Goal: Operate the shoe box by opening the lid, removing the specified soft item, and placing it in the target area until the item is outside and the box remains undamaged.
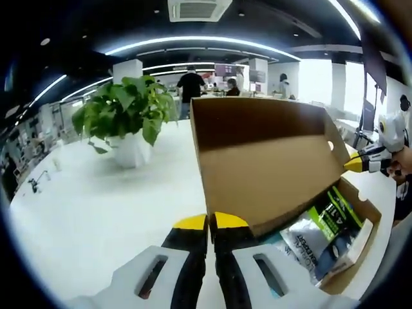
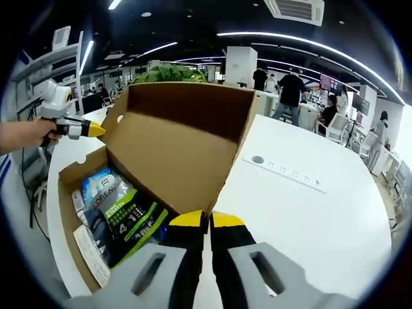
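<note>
Shoe box (image 2: 174, 148) — lid (image 1: 264, 161) raised, each gripper clenched on one of its corners: left gripper (image 1: 210, 222), right gripper (image 2: 206, 220). Soft pouches (image 2: 119, 212) lie inside, below-left of right gripper. Step: opening done; next — release, reach inside.

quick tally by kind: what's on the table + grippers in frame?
Shoe box, lid up: 1
Soft packets inside the box: at least 2, exact number unclear
Potted plant: 1
Grippers: 2, left gripper and right gripper, each with jaws shut at the lid's edge
Total: at least 6
</note>
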Motion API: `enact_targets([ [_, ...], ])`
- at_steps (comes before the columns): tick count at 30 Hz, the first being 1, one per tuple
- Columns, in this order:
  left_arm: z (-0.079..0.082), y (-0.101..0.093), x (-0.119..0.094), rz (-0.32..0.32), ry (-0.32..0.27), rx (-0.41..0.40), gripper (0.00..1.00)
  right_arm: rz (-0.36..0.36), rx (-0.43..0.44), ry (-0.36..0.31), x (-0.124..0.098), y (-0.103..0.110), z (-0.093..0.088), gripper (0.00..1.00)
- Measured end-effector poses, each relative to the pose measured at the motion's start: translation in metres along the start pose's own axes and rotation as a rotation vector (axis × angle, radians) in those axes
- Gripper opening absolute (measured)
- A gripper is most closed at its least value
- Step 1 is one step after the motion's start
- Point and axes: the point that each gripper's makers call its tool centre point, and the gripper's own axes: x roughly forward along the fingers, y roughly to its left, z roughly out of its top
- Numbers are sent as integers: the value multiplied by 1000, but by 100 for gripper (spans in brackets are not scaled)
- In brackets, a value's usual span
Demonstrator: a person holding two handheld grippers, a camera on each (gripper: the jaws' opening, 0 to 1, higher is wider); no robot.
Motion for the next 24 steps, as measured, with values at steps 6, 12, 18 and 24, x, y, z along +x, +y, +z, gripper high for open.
enact_targets([
  [6,1,2,7,-5,8,-12,0,-1,5,2,2,-2,1,1],
  [12,-1,4,13,-6,13,-29,0,-2,9,7,6,-3,1,1],
  [18,-2,6,18,-5,22,-36,0,-2,12,11,9,-5,0,2],
  [24,-5,7,24,-3,36,-40,1,-5,8,14,12,-8,0,2],
])
